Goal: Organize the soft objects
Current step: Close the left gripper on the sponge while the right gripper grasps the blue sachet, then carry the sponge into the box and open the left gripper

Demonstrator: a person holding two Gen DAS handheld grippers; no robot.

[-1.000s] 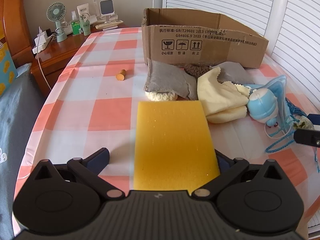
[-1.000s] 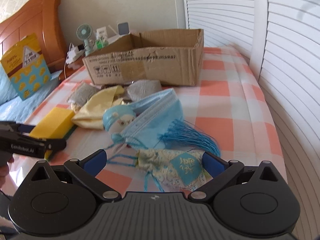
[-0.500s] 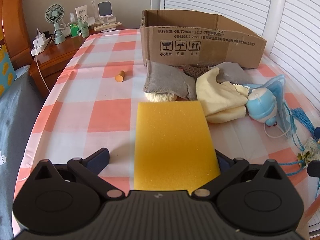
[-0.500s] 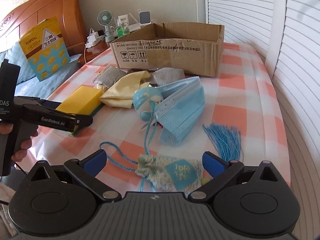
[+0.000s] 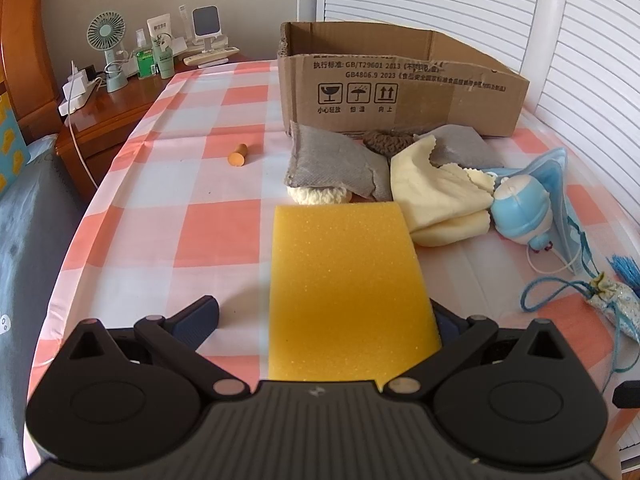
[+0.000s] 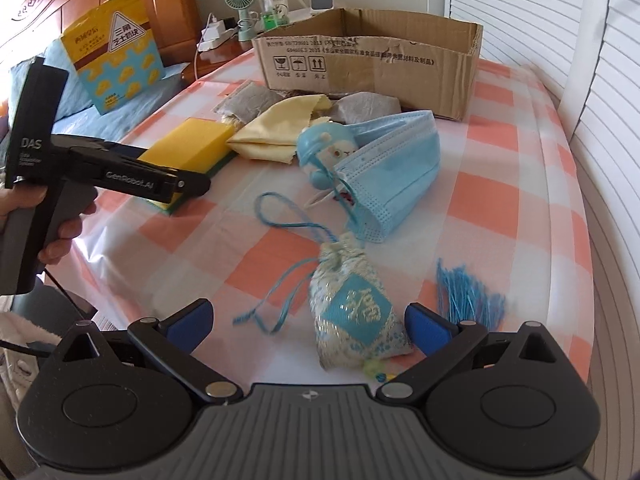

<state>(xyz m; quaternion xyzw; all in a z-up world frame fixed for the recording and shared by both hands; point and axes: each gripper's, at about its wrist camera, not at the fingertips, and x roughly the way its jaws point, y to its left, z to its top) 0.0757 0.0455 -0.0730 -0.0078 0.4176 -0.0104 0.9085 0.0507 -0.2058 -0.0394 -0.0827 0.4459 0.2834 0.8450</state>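
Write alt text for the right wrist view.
The open right gripper hovers over a blue embroidered sachet lying between its fingers on the checked tablecloth. Beyond lie a blue face mask, yellow sponge and cardboard box.

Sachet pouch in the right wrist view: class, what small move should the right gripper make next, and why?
Probably close the right gripper on the sachet pouch. Its fingers stand open, one on each side of the pouch, which lies on the checked cloth, not yet gripped. The cardboard box waits open beyond. The left gripper already sits over the yellow sponge.
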